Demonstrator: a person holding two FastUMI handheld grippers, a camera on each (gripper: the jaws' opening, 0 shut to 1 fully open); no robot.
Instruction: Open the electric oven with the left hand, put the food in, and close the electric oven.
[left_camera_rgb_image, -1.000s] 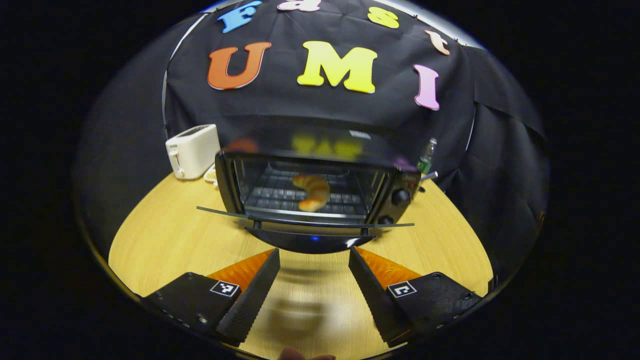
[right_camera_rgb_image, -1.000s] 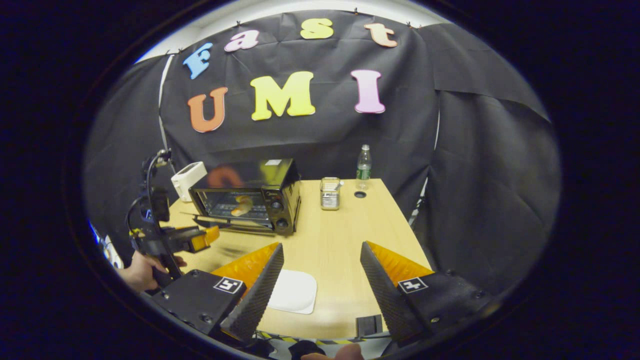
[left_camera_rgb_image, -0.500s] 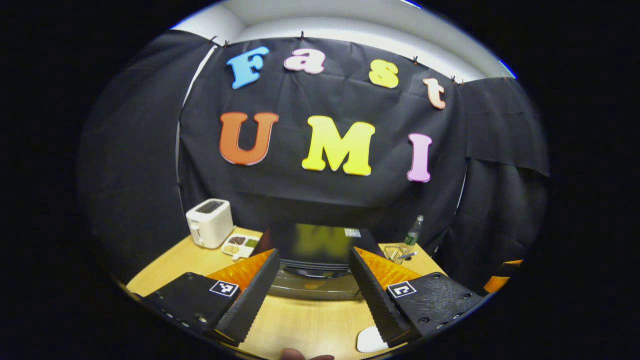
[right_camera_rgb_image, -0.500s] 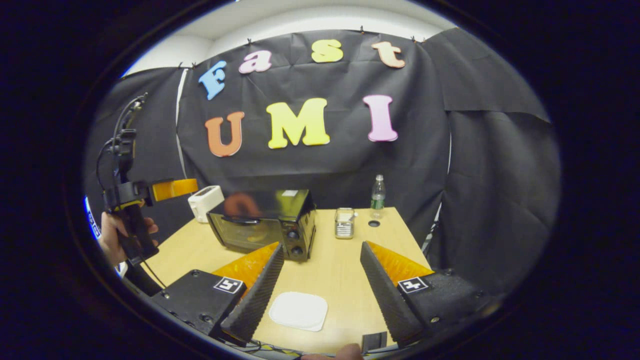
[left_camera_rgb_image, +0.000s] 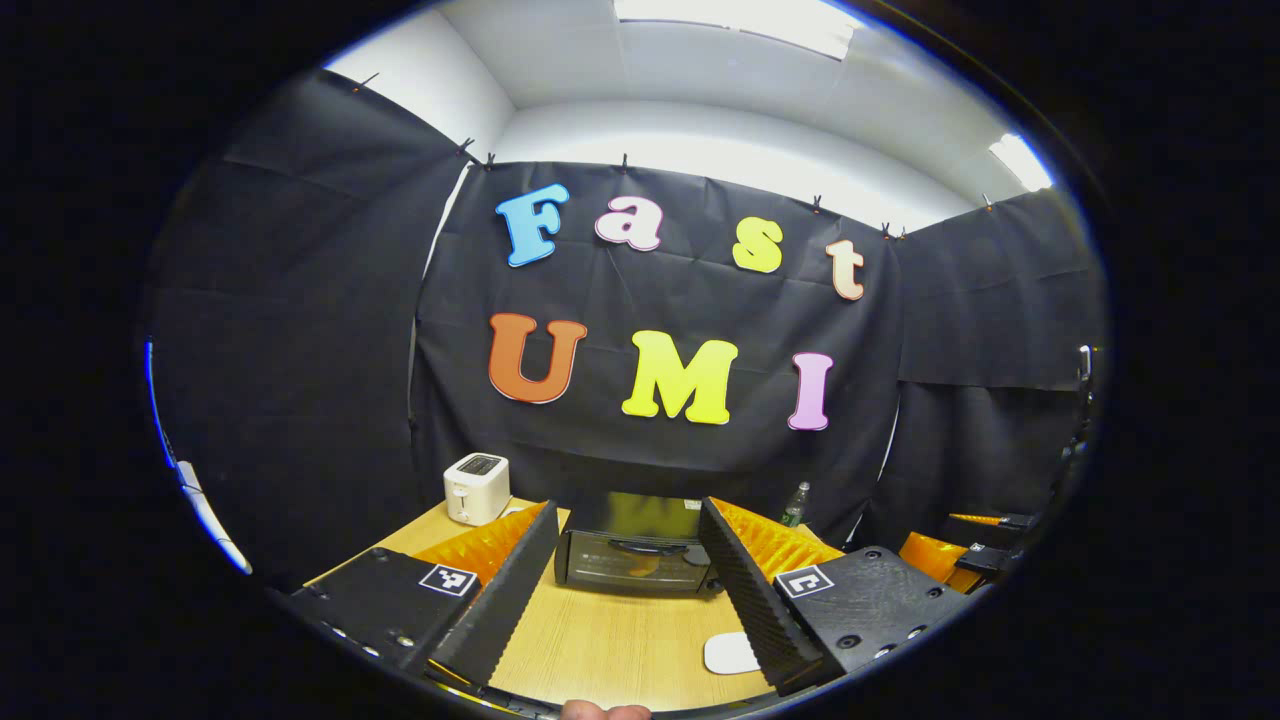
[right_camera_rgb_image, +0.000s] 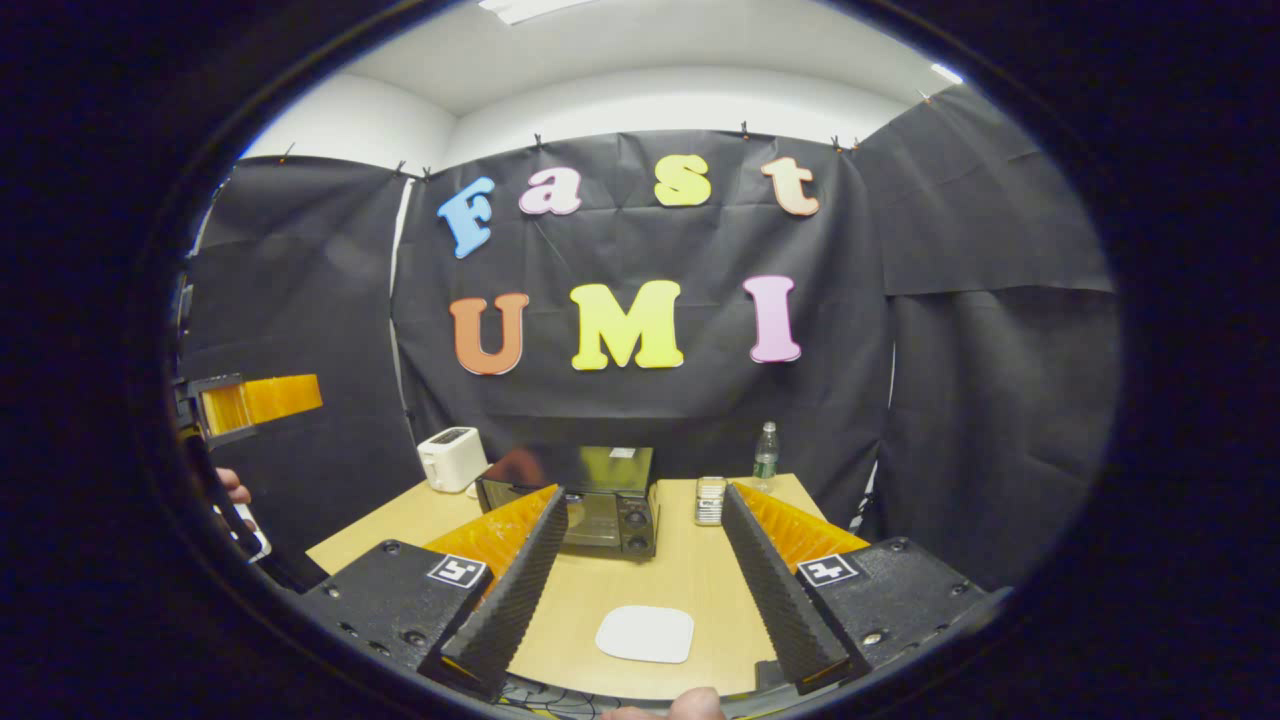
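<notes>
Left gripper view shows the oven (left_camera_rgb_image: 632, 545) shut on the table (left_camera_rgb_image: 620, 645) with the food (left_camera_rgb_image: 645, 567) dimly behind its glass, my left gripper (left_camera_rgb_image: 628, 590) and right gripper (right_camera_rgb_image: 645, 590) both spread and empty, so I only fear the door springing ajar if unlatched.

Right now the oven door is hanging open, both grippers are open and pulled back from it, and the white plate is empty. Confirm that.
One thing is off: the oven door is shut, as the left gripper view shows. The rest holds: the left gripper and right gripper are both open and clear of the oven, and the white plate is empty.
</notes>
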